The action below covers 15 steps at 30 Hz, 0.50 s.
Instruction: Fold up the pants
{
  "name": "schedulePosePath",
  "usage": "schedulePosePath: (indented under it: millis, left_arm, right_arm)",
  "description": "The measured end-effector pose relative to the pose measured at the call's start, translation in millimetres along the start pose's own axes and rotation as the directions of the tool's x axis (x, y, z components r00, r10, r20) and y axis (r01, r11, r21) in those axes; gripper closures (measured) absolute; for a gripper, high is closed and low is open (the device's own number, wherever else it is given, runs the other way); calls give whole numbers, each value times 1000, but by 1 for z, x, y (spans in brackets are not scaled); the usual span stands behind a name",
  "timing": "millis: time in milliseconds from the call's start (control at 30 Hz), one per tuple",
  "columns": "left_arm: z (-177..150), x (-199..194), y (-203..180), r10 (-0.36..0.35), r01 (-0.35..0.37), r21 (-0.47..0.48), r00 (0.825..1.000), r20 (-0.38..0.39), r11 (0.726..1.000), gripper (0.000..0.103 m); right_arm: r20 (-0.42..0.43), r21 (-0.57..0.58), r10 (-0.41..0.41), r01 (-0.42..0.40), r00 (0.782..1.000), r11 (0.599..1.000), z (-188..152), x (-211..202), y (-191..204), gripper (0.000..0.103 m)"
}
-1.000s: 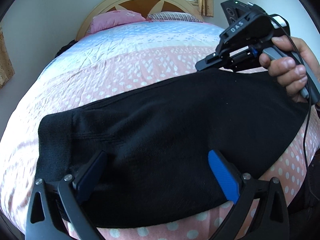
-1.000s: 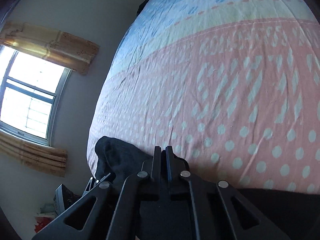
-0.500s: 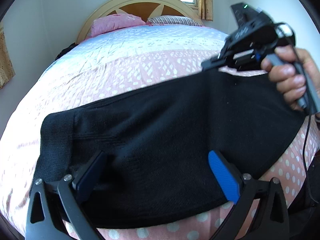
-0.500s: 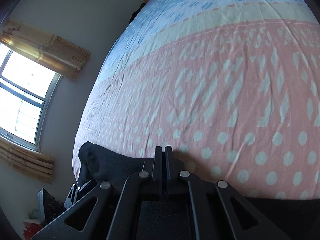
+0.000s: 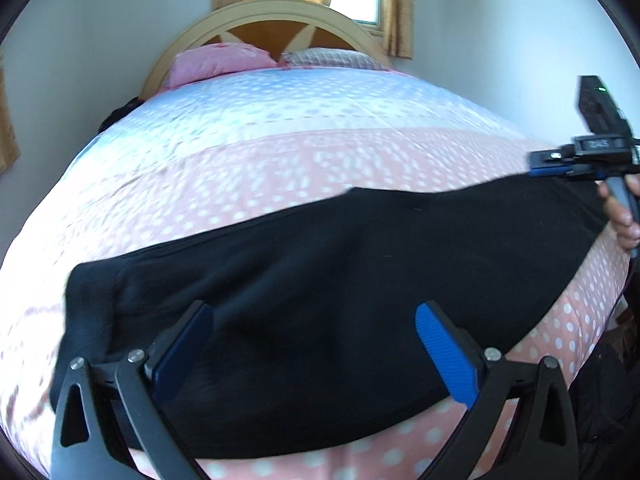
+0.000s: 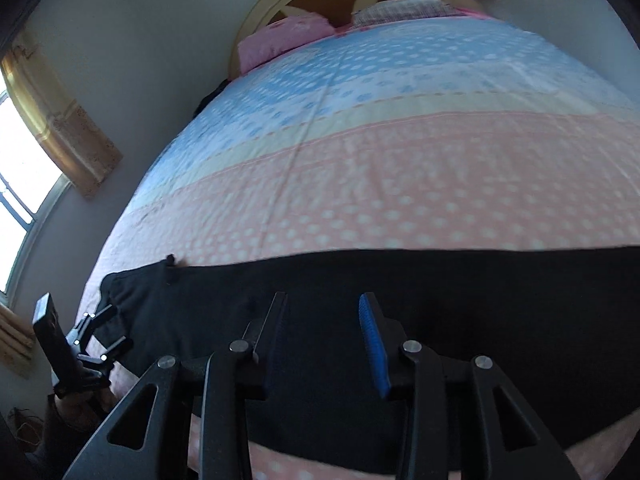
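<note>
Black pants [image 5: 340, 304] across near bed [image 5: 280, 148], edges blurred. Left gripper [image 5: 312, 344] wide apart, empty. Right gripper [image 6: 324, 336] opening, nothing pinched; near hem hidden.

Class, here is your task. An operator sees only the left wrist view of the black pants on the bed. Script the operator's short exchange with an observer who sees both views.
Operator: Is the right tool pinching the pants? I see it only side-on.
Observer: No. Its jaws are opening above the pants, with no cloth pinched.
Operator: Is anything odd along the pants' far edge?
Observer: A small dark nub sticks up there, near the end by the left tool.
Operator: What is on the wall past that end of the bed?
Observer: A bright window under a yellow curtain.
</note>
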<state>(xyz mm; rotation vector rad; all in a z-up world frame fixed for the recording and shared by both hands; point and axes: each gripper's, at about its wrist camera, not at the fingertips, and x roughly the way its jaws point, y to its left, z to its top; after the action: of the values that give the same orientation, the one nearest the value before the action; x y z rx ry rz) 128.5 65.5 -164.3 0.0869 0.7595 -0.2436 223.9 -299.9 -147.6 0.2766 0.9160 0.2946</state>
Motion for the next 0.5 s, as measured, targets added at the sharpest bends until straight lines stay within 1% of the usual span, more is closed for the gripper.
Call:
schedulePosePath:
  millis: [33, 100, 133, 167, 200, 267, 333, 400, 433, 500]
  left_arm:
    - [2, 2, -5, -8, 8, 5, 1000, -6, 1000, 0]
    - [6, 6, -17, -18, 18, 15, 1000, -14, 1000, 0]
    - [8, 7, -22, -25, 25, 25, 1000, -13, 999, 0]
    - [10, 9, -29, -26, 26, 39, 1000, -15, 999, 0]
    - [13, 12, -34, -16, 17, 55, 1000, -23, 998, 0]
    - [17, 18, -40, 0, 3, 76, 999, -38, 997, 0]
    - [17, 29, -44, 19, -12, 88, 997, -74, 996, 0]
    - [20, 29, -44, 18, -13, 72, 997, -72, 997, 0]
    - [21, 27, -42, 22, -17, 63, 997, -76, 998, 0]
    - [21, 21, -42, 33, -29, 66, 997, -68, 997, 0]
  right_arm:
    - [11, 3, -36, 36, 999, 999, -9, -10, -14, 65]
    - [13, 7, -144, 144, 989, 990, -24, -24, -40, 61]
    - [7, 8, -182, 182, 983, 983, -30, -26, -49, 61]
    - [0, 17, -201, 201, 980, 980, -37, -25, -59, 60]
    - [0, 33, -187, 187, 982, 982, -43, -24, -70, 60]
    - [25, 51, -117, 116, 993, 992, -48, -25, -83, 60]
    - [44, 81, -71, 68, 996, 994, -46, -30, -89, 60]
    - [85, 105, -29, 20, 996, 994, -44, -41, -91, 60]
    - [121, 121, -19, 5, 992, 993, -43, -50, -96, 60]
    - [182, 163, -43, 13, 982, 987, -44, -70, -108, 60]
